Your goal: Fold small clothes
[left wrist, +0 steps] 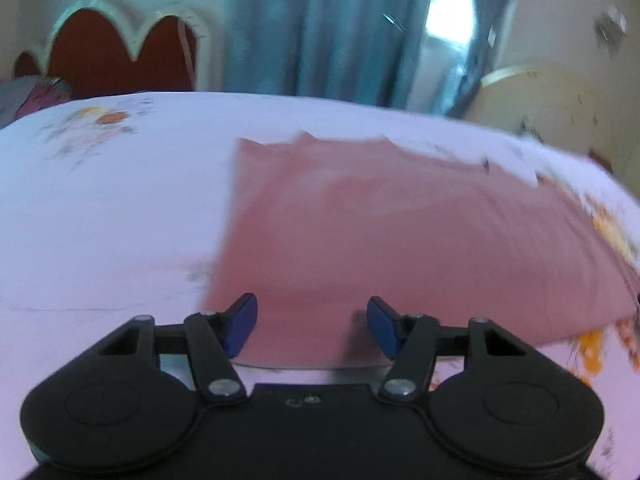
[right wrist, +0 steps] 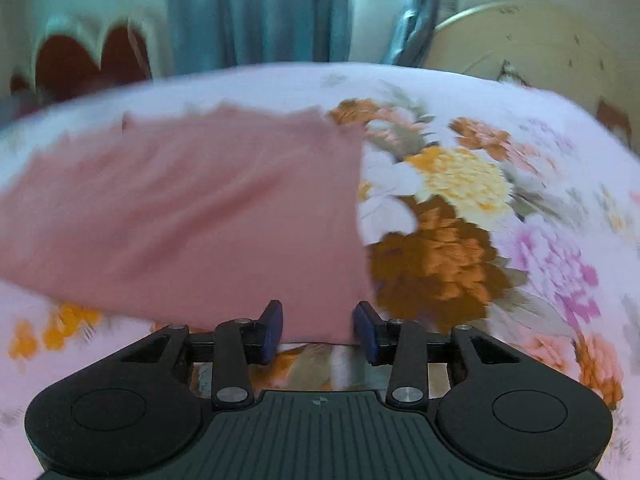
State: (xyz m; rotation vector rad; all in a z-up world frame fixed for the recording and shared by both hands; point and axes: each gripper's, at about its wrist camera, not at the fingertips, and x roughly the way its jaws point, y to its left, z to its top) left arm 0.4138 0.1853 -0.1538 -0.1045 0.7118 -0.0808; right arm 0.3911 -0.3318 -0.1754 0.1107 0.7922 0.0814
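Note:
A pink garment (left wrist: 400, 232) lies spread flat on the floral bedsheet (left wrist: 100, 200). In the left wrist view its near left corner lies between the blue pads of my left gripper (left wrist: 312, 320), whose jaws stand well apart without pressing on it. In the right wrist view the same pink garment (right wrist: 200, 208) fills the left half, and its near right corner lies between the pads of my right gripper (right wrist: 319, 326). Those jaws stand narrower but still apart, and the cloth looks flat and unpinched. Both views are blurred.
The bedsheet (right wrist: 520, 240) carries large orange, yellow and purple flowers to the right of the garment. Behind the bed stand a red scalloped headboard (left wrist: 120, 52), blue curtains (left wrist: 320, 28) and a round cream board (right wrist: 520, 40) leaning at the far right.

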